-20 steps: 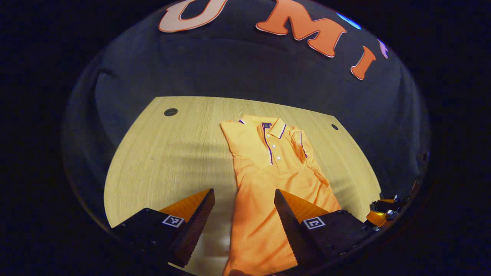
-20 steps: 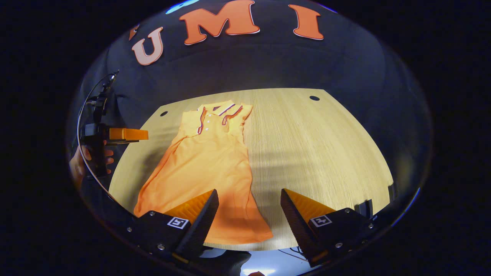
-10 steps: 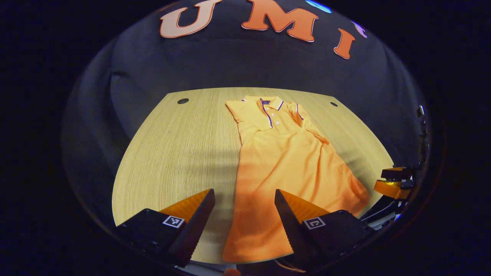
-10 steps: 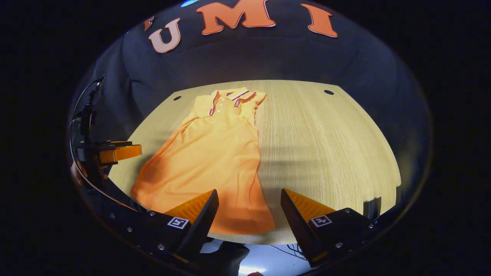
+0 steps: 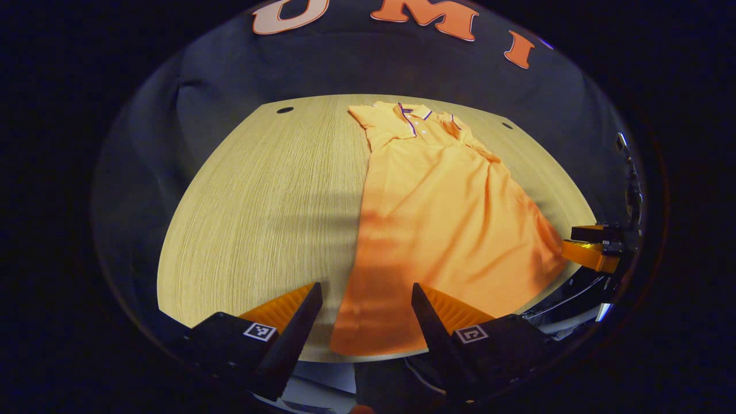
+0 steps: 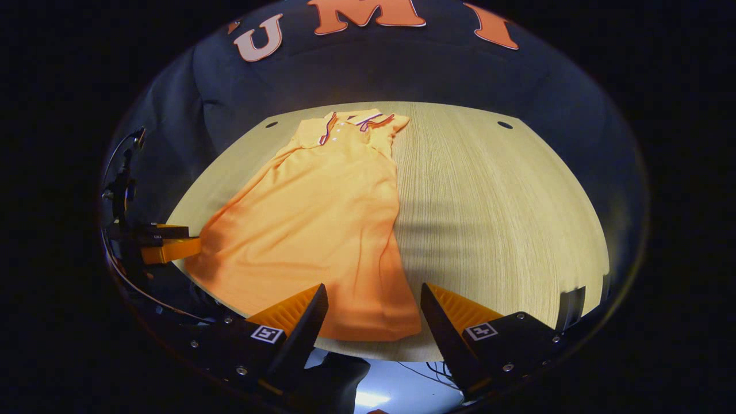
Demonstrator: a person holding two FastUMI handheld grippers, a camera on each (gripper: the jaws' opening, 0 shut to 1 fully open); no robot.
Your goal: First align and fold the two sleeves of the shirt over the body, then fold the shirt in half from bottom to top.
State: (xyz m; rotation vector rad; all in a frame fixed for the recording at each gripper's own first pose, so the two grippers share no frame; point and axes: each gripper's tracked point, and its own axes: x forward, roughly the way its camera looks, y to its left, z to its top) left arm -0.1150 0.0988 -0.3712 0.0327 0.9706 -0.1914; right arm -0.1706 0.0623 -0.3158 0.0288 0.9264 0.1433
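Shirt [image 5: 443, 213], with no readable writing, lies flat on the surface [image 5: 259, 207], sleeves folded in, collar at the far edge. Left claw [image 5: 365, 322] and right claw [image 6: 374, 322] hover wide open and empty above its near hem.

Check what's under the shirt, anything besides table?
The orange shirt lies flat on the wooden table, sleeves folded over its body. Bare wood shows all around it. Whatever sits beneath the fabric is covered; no lump suggests an object.
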